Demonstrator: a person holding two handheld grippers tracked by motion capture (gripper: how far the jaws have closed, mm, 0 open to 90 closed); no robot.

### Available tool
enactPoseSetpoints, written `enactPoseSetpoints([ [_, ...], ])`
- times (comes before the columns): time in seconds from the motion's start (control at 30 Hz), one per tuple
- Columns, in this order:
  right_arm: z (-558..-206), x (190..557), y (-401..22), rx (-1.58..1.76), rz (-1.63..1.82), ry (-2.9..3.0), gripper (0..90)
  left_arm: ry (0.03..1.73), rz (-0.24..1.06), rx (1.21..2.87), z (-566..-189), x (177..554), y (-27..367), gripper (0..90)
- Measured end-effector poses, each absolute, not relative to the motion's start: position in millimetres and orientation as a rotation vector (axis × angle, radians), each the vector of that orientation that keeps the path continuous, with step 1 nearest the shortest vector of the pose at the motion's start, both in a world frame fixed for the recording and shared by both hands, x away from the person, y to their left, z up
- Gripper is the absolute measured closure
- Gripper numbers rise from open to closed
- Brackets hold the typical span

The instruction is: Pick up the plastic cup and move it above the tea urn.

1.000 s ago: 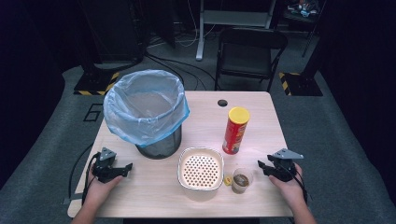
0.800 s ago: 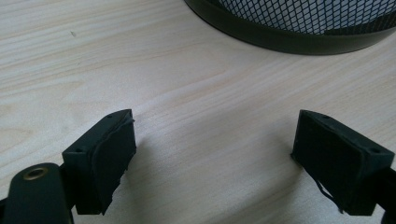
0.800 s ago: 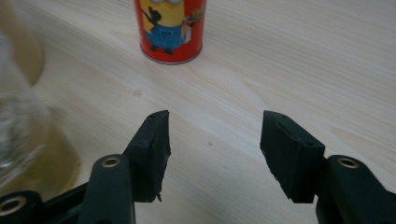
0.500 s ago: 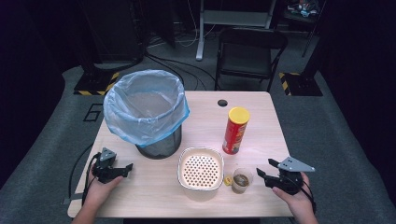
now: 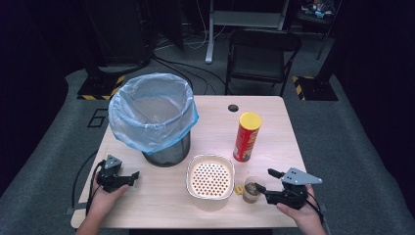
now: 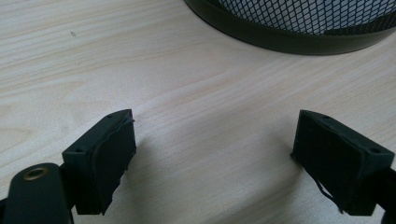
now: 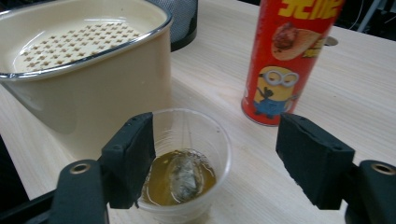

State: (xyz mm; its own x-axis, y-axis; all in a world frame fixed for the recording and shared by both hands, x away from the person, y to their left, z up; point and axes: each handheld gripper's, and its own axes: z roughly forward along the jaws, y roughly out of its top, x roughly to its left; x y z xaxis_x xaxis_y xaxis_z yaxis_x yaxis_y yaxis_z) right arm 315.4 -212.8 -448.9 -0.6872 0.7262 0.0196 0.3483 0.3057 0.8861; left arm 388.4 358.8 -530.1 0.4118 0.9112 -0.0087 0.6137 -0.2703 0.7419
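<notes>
My right gripper (image 5: 262, 188) jaws, just been opening, stand spread around the plastic cup (image 7: 187, 161), lower centre on the worktop (image 5: 161, 200), not pinching. Close gently mid-wall, keep upright; liquid spills.

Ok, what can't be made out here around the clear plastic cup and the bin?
- Soaked lump in the clear plastic cup: right gripper view, murky brown liquid blurs it.
- Small yellow piece beside the cup: high view, too small.
- Black mesh bin: left gripper view, cut off by the top edge.
- Bin's inside: high view, hidden by the blue bag.
</notes>
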Motion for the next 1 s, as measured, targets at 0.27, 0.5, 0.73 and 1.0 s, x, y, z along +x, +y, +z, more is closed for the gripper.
enactPoseSetpoints([
  [0.27,-450.0,314.8,-198.7,0.962,1.347,2.223,20.2,1.292,0.563,1.993,-530.1,388.4,358.8,12.9],
  [0.5,-454.9,311.4,-185.1,0.958,1.331,2.239,14.5,1.291,0.563,1.994,-530.1,388.4,358.8,12.9],
  [0.73,-467.4,313.5,-179.6,0.977,1.266,2.238,13.5,1.292,0.563,1.993,-530.1,388.4,358.8,12.9],
  [1.0,-484.0,316.7,-173.8,0.991,1.203,2.260,14.5,1.292,0.564,1.993,-530.2,388.4,358.8,12.9],
])
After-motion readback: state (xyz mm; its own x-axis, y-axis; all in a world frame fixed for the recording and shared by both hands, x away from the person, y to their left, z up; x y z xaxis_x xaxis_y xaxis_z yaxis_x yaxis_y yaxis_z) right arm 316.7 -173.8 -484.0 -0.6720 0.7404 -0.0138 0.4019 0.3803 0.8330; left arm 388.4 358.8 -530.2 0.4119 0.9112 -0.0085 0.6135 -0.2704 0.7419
